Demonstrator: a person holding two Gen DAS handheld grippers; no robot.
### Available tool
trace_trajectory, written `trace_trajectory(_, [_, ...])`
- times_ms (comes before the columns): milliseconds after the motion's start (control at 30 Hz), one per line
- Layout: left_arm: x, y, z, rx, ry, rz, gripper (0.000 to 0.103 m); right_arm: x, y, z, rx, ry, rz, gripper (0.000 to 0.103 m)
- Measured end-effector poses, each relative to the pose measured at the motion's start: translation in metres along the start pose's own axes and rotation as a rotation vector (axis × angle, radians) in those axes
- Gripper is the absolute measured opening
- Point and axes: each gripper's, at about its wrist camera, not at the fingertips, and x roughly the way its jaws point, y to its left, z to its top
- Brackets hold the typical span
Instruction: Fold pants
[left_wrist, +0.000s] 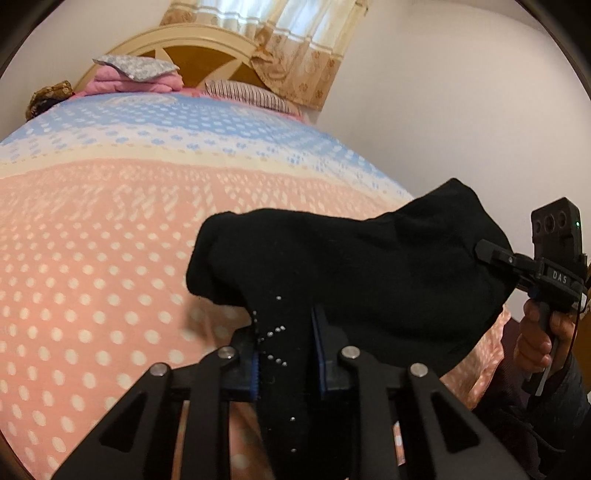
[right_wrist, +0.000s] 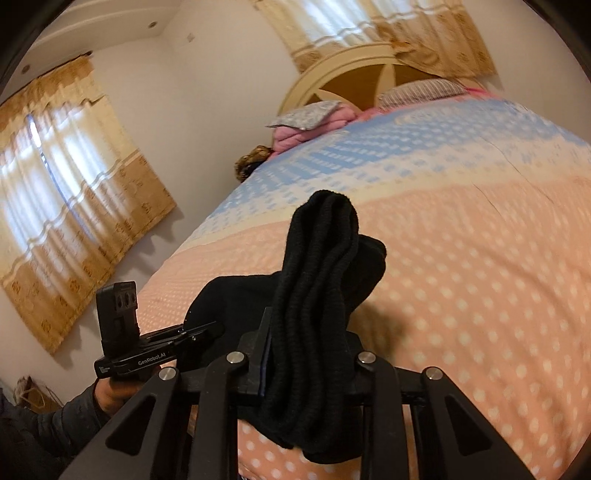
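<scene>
The black pants (left_wrist: 369, 277) hang lifted above the pink and blue dotted bedspread (left_wrist: 92, 258), stretched between both grippers. In the left wrist view, my left gripper (left_wrist: 284, 354) is shut on a part of the cloth dotted with small silver studs. To the right, my right gripper (left_wrist: 487, 254) pinches the far edge of the pants, with a hand on its grip. In the right wrist view, the right gripper (right_wrist: 306, 354) is shut on a bunched, ribbed band of the pants (right_wrist: 321, 258). The left gripper (right_wrist: 207, 328) sits at lower left, its tips hidden in the cloth.
A cream and brown headboard (left_wrist: 199, 51) stands at the far end of the bed. In front of it are a striped pillow (left_wrist: 243, 94) and folded pink bedding (left_wrist: 136, 79). Curtained windows (right_wrist: 62, 184) are on the walls. The bedspread (right_wrist: 480, 295) spreads wide beneath the pants.
</scene>
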Motion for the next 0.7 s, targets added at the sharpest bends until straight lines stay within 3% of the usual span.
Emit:
trace_trajectory(233, [-0.036,0.038,0.023,-0.036,-0.085,0.058,0.022,0.045,0.035,0.04,-0.07,0.03,0.055,0.026])
trace_trajectory(700, [-0.096,0.167,0.05,-0.143,-0.192,0.311,0.022,0.238,0.129,0.103,-0.175,0.2,0.15,0.025])
